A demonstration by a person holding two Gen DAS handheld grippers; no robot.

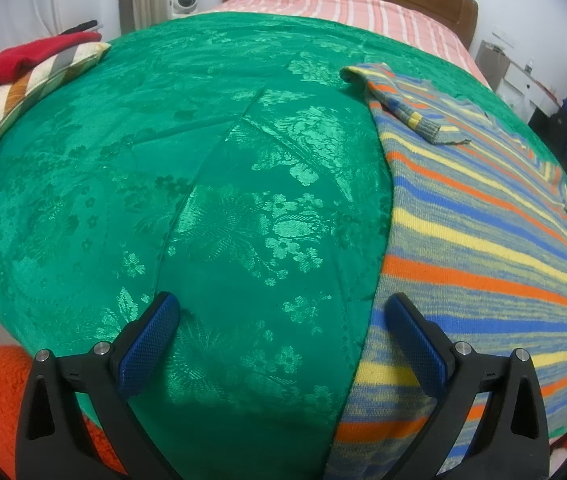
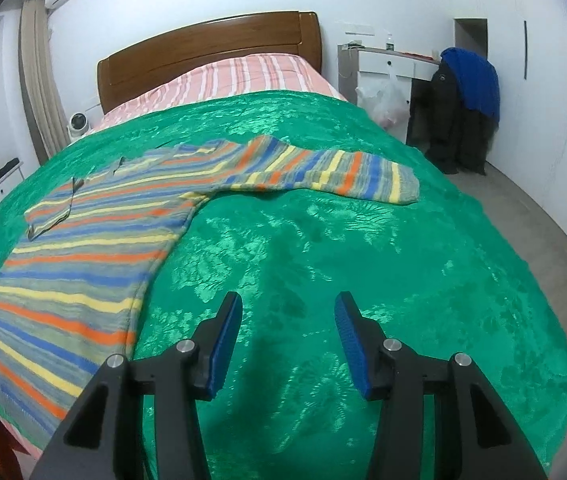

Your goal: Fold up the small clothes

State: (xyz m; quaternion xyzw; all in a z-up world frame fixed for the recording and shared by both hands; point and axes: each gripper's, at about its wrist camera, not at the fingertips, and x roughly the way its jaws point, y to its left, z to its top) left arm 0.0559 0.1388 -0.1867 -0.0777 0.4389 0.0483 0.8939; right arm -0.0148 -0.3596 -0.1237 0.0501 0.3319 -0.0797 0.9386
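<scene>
On the bed, a striped sweater point(image 2: 83, 248) lies face up across a green bedspread point(image 2: 363, 260), its body running from the near edge toward the headboard point(image 2: 211, 52). One sleeve point(image 1: 407, 100) is already folded in over the chest, while the other sleeve point(image 2: 323, 178) stretches out flat to the side. Judging by that, the sleeve stage of the fold is half done, and the stretched sleeve is the likely next thing to bring in.

Both tools are empty. The left gripper point(image 1: 279, 312) hovers with its jaws wide apart, one finger over bare bedspread and the other over the sweater's side edge near the hem. The right gripper point(image 2: 288, 312) also stands parted, holding nothing, over bare bedspread beside the sweater and well short of the stretched sleeve.

The next move probably calls for the right gripper to reach forward to the cuff, pinch it, and carry it across the chest without dragging the body out of line.

Room is generous on the right, a wide run of bedspread. On the left, a striped pillow point(image 1: 39, 84) with a red cloth point(image 1: 31, 58) on it sits well apart from the sweater
</scene>
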